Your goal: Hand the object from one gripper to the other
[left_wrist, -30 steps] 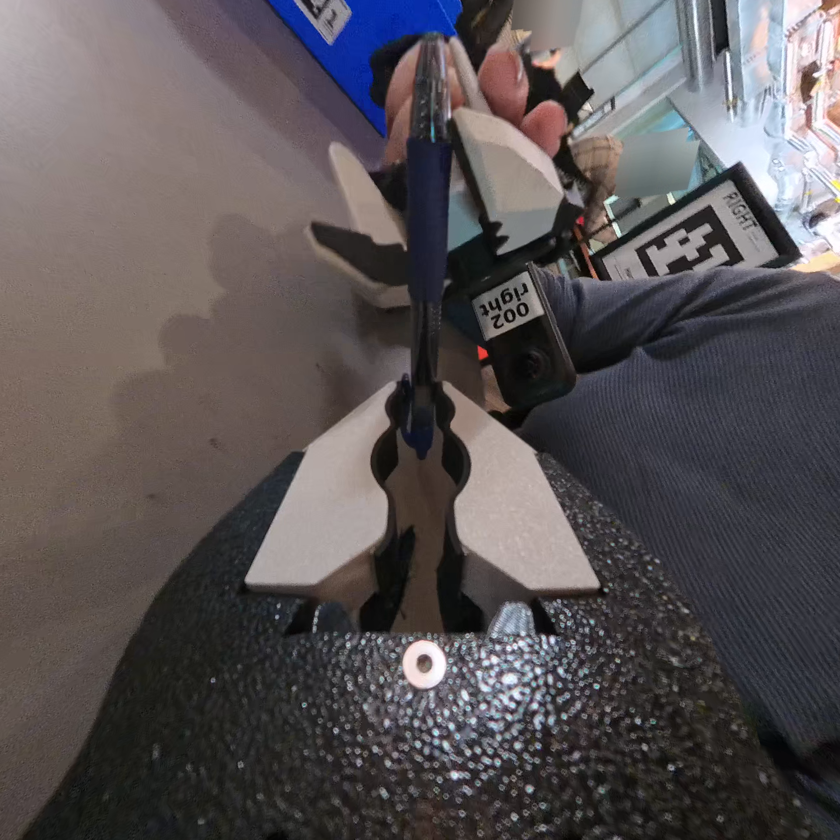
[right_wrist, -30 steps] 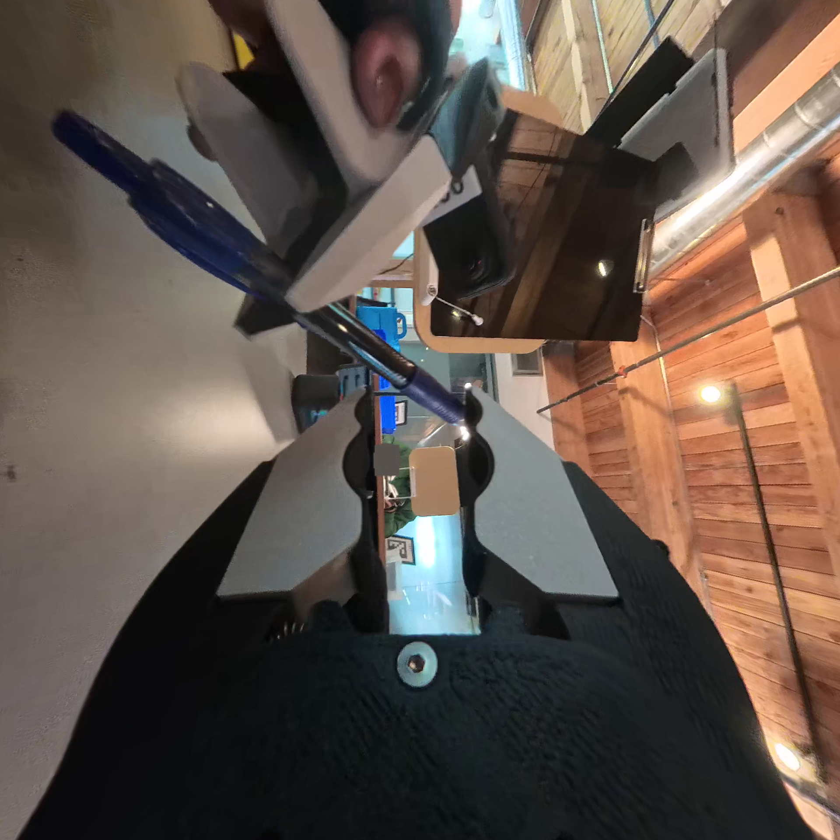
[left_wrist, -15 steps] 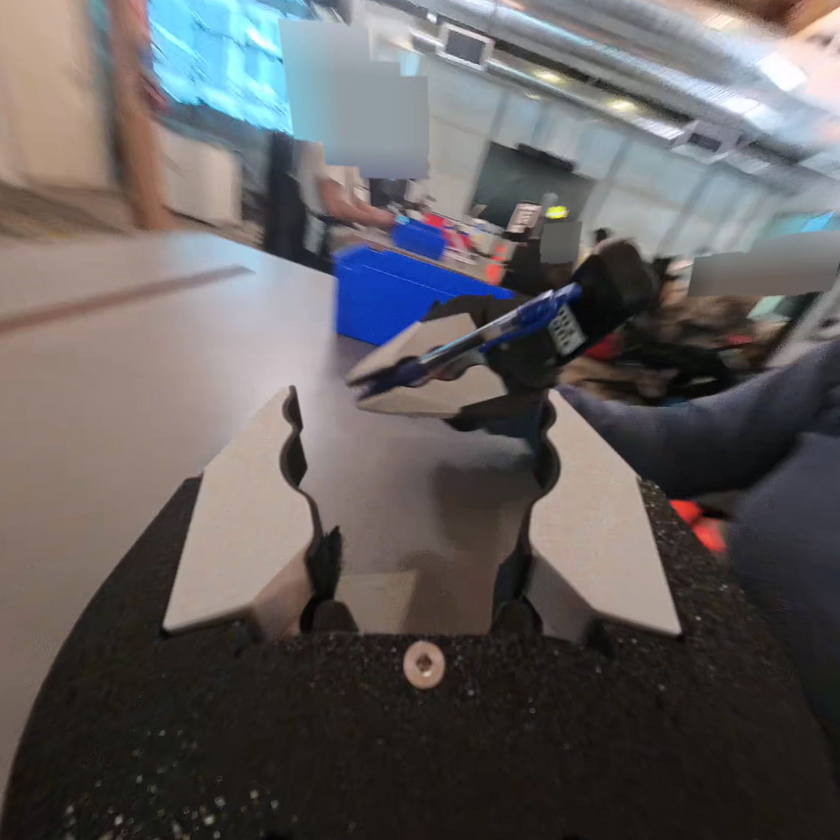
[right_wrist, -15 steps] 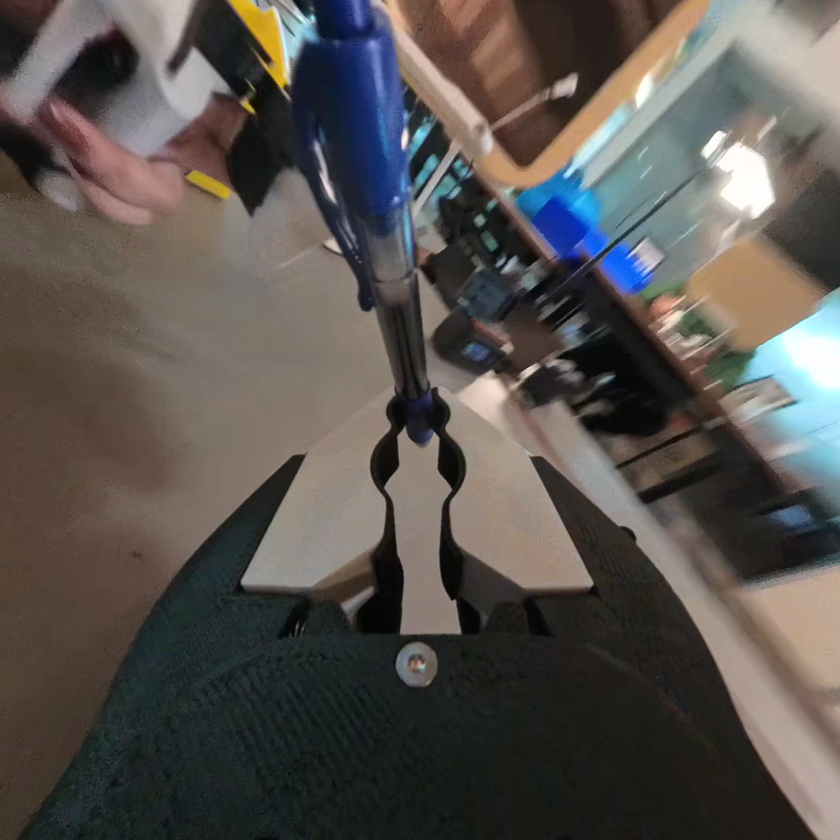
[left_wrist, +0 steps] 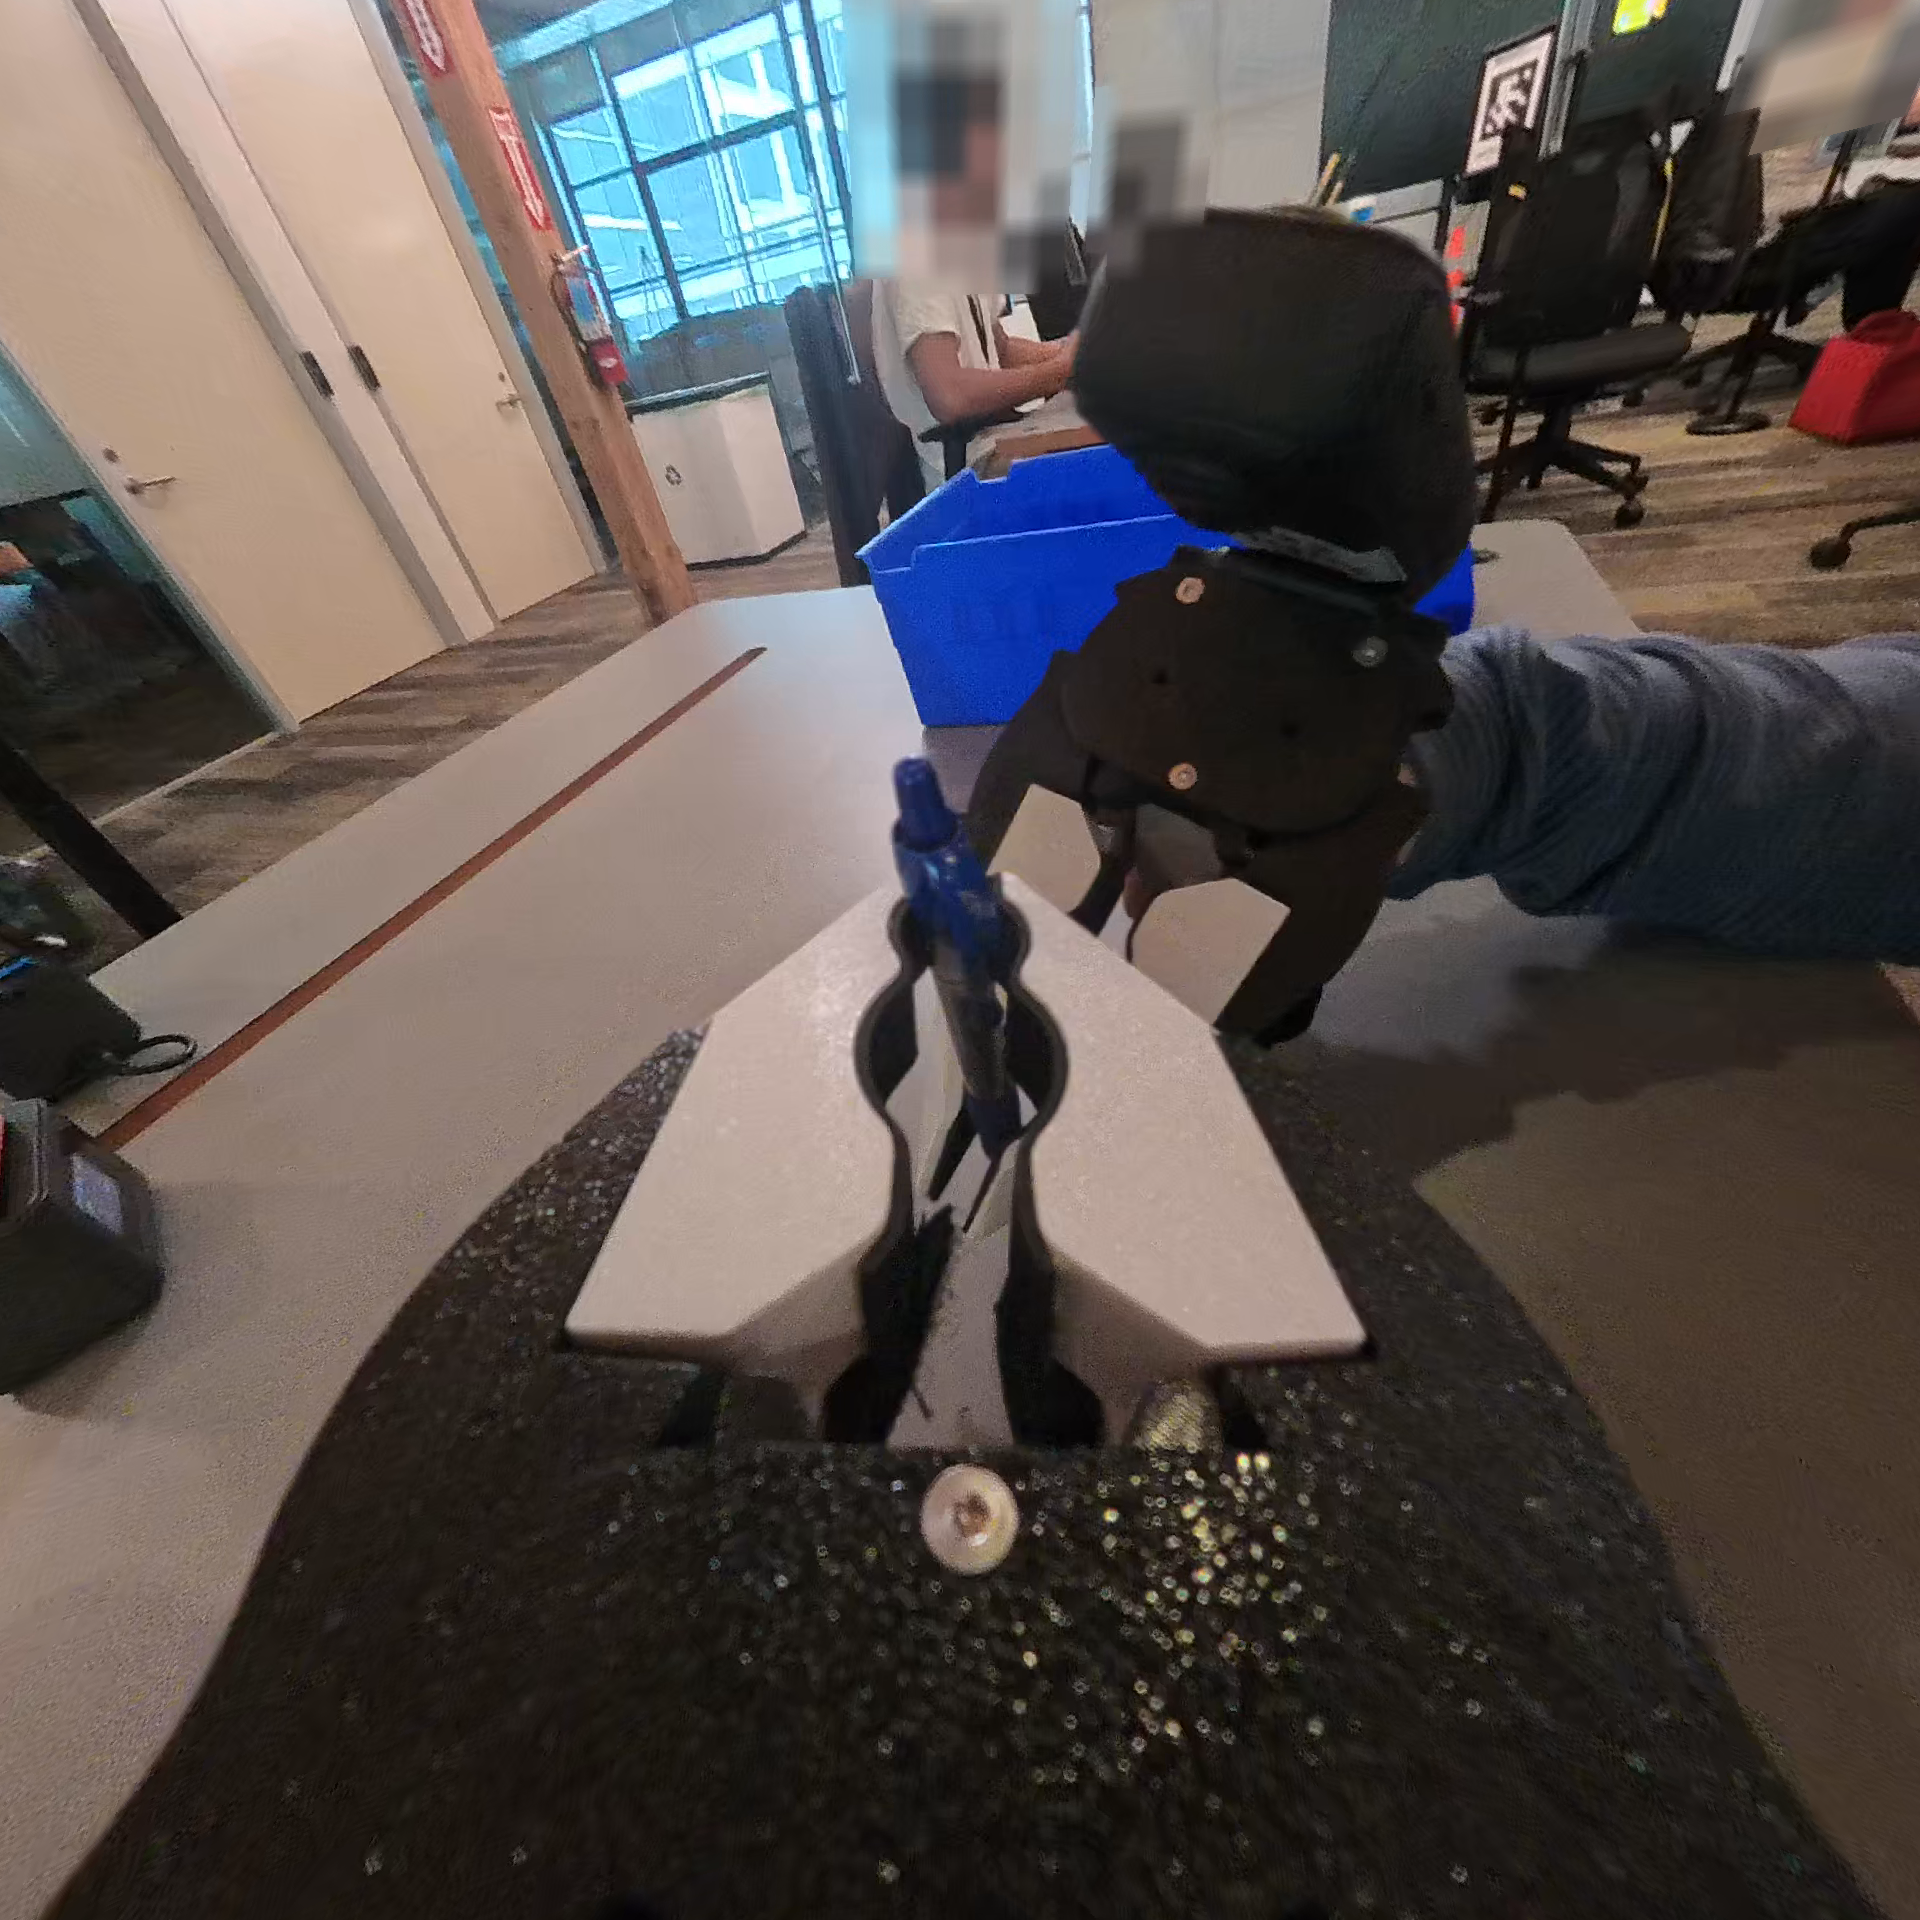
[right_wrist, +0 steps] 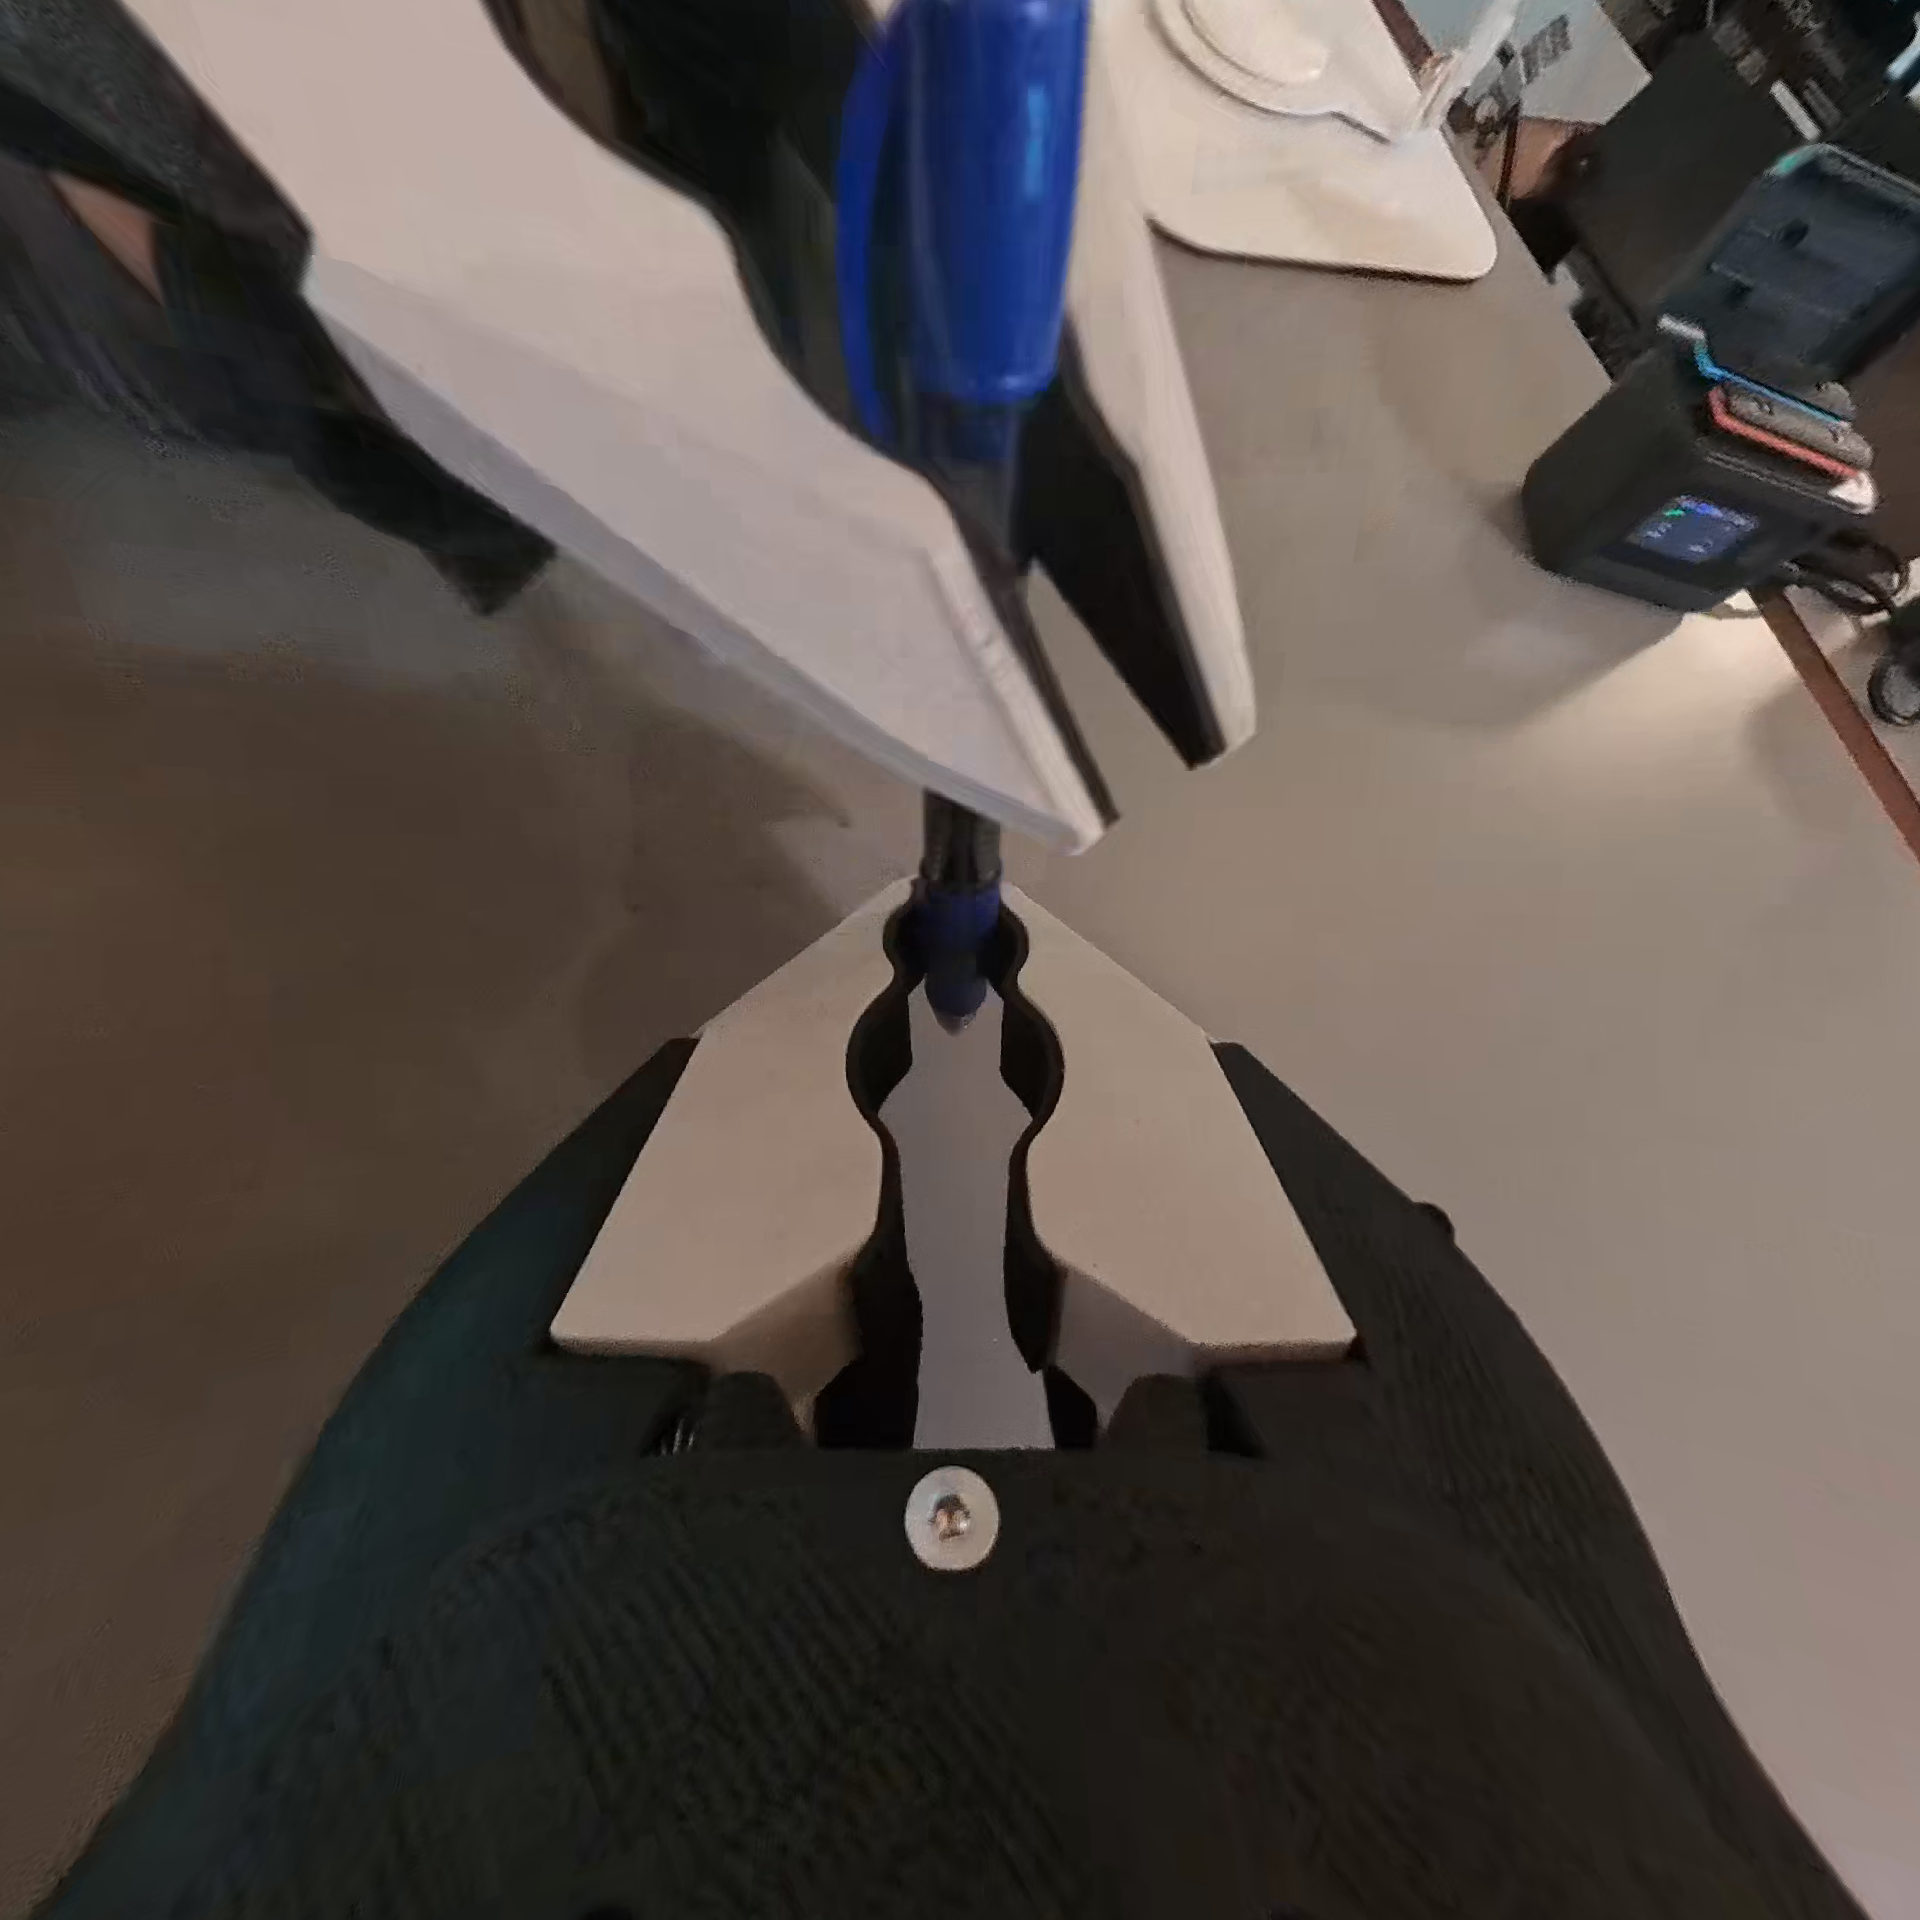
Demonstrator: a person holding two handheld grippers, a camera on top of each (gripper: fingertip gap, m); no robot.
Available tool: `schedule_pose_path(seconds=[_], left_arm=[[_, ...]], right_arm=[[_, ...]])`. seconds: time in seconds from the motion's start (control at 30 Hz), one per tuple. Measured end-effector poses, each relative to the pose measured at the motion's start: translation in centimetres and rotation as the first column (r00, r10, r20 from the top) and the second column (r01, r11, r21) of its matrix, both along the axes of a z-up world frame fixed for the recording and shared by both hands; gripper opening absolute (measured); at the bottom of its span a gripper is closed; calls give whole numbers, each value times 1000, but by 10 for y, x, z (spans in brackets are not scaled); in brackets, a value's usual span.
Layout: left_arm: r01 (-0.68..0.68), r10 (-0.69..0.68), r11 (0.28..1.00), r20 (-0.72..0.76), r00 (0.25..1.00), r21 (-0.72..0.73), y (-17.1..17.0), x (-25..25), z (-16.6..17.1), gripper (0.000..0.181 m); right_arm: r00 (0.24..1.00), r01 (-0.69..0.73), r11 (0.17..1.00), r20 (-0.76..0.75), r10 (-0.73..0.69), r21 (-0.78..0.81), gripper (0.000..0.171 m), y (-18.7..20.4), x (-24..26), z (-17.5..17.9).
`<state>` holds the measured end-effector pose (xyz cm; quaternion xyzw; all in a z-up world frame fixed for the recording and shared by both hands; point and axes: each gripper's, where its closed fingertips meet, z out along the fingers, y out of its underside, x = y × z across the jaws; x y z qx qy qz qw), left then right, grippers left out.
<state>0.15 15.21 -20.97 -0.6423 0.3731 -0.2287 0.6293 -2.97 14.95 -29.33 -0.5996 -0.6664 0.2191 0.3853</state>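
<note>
You have one pen (left_wrist: 948,914), blue, and two grippers: the left gripper (left_wrist: 961,940) and the right gripper (right_wrist: 956,935), each with two pale fingers (left_wrist: 790,1122). On the bench (left_wrist: 416,1039) you can count one blue bin (left_wrist: 997,613) near its far edge and one black device with a small lit screen (right_wrist: 1714,457) close to the edge with the brown strip. One blue sleeve (left_wrist: 1662,779) comes in from the right side. Past the bench you see one wooden post (left_wrist: 551,301), one white cabinet (left_wrist: 727,478), one red bag (left_wrist: 1860,379) on the floor, and at least two black office chairs (left_wrist: 1579,343); farther ones are too crowded to count.
</note>
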Motion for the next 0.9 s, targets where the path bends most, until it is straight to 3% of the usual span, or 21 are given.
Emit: schedule_pose_path(seconds=[0.07, 0.1, 0.13, 0.2, 0.27, 0.33, 0.4, 0.47, 0.6, 0.7, 0.77, 0.87, 0.9], left_arm=[[-53, 56, 998, 77, 995, -43, 7, -8, 7, 7], [-92, 103, 992, 156, 982, -82, 13, -17, 13, 7], [-106, 136, 986, 244, 960, -131, 17, -25, 18, 6], [-61, 168, 967, 444, 880, -246, 22, -41, 26, 7], [80, 171, 938, 653, 738, -336, 24, -54, 35, 7], [235, 199, 895, 810, 551, -380, 27, -68, 39, 6], [371, 242, 837, 879, 410, -403, 30, -74, 36, 5], [488, 256, 771, 900, 353, -410, 31, -69, 30, 5], [656, 248, 648, 921, 299, -387, 25, -51, 24, 6], [688, 245, 617, 924, 292, -381, 24, -46, 22, 6], [700, 239, 614, 931, 277, -366, 23, -46, 24, 6], [647, 186, 681, 936, 299, -342, 23, -49, 31, 14], [621, 159, 709, 934, 320, -333, 23, -50, 35, 42]], right_arm=[[998, 24, 998, -51, -21, 53, 9, 7, -1, 9], [995, 39, 995, -92, -30, 95, 20, 12, -2, 17], [990, 68, 986, -133, -48, 153, 43, 18, -2, 25], [980, 112, 936, -194, -48, 334, 68, 27, -2, 44], [962, 153, 777, -271, 23, 611, 71, 26, -2, 70], [947, 189, 511, -293, 131, 839, 56, 12, -1, 94], [945, 193, 253, -249, 211, 948, 42, -5, 0, 107], [957, 157, 165, -192, 218, 974, 42, -9, -3, 105], [972, 73, 106, -95, 215, 992, 45, -8, -9, 92], [961, 65, 115, -93, 260, 991, 13, -17, -11, 91], [962, 61, 145, -97, 256, 988, 10, -16, -11, 90], [951, 113, 291, -188, 245, 950, 10, -11, -10, 96], [938, 148, 383, -252, 237, 912, 10, -8, -8, 100]])
